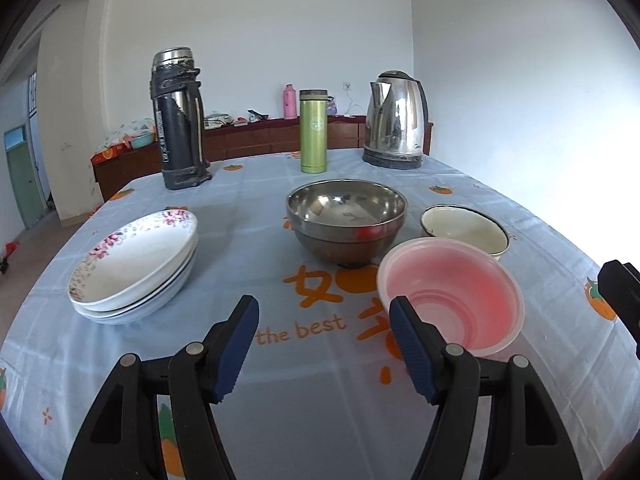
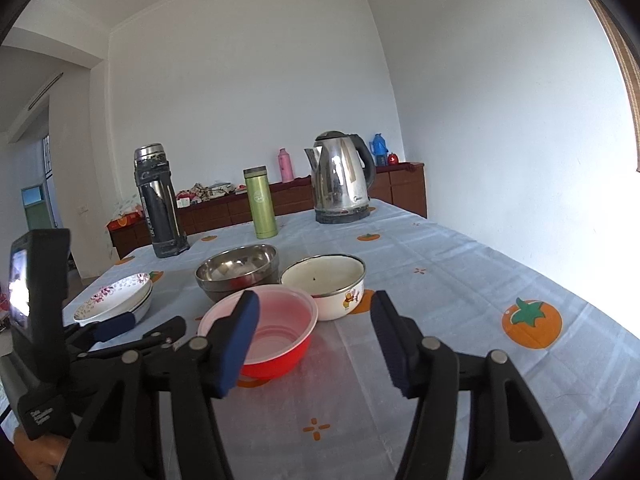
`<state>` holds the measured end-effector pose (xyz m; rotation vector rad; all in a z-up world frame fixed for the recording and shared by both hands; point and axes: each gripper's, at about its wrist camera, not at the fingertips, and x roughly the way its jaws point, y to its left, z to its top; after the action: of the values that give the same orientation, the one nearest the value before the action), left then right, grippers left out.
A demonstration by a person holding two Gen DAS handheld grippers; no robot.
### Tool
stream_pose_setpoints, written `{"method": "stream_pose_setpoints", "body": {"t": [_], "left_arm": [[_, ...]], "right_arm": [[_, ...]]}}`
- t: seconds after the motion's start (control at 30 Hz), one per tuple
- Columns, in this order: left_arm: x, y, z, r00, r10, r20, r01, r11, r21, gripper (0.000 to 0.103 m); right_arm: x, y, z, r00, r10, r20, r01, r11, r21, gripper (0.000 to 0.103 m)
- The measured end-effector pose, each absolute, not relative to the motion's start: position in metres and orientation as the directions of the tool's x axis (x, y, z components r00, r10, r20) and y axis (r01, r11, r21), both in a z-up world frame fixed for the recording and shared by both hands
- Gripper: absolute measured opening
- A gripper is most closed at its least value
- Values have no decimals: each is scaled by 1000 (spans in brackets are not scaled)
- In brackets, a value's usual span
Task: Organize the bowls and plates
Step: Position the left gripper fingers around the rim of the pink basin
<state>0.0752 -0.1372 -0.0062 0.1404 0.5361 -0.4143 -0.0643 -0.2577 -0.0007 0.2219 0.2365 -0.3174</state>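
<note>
Left gripper: jaws apart, nothing between them — low centre of frame.
Right gripper: jaws apart, holding nothing; the red plastic bowl sits behind its left finger.
Steel bowl: mid-frame, beside the enamel bowl.
Plates: stacked at left — on the tablecloth.
Kettle: upper right.

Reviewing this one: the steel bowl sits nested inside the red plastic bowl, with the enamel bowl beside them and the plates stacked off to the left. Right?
Not quite. The steel bowl stands on the tablecloth by itself, behind the red plastic bowl, which is empty. The right wrist view shows it. The enamel bowl beside them and plates stacked left are correct.
</note>
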Motion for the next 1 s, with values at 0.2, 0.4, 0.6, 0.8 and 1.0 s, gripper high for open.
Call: {"method": "stream_pose_setpoints", "body": {"t": [0.2, 0.4, 0.6, 0.8, 1.0], "left_arm": [[76, -145, -6, 772, -350, -530, 429, 903, 29, 70], [86, -149, -6, 772, -336, -540, 407, 913, 15, 70], [95, -163, 4, 788, -347, -509, 421, 907, 34, 70], [103, -169, 7, 802, -355, -480, 418, 908, 28, 70], [105, -162, 7, 811, -351, -467, 412, 911, 30, 70]], "right_arm": [[-62, -269, -4, 923, -252, -290, 324, 917, 234, 57], [-57, -282, -10, 916, -227, -332, 328, 900, 289, 57], [-60, -281, -9, 913, -246, -325, 340, 899, 276, 59], [-56, -293, -2, 889, -295, -350, 387, 893, 231, 57], [-46, -301, 14, 883, -340, -323, 417, 884, 211, 57]]}}
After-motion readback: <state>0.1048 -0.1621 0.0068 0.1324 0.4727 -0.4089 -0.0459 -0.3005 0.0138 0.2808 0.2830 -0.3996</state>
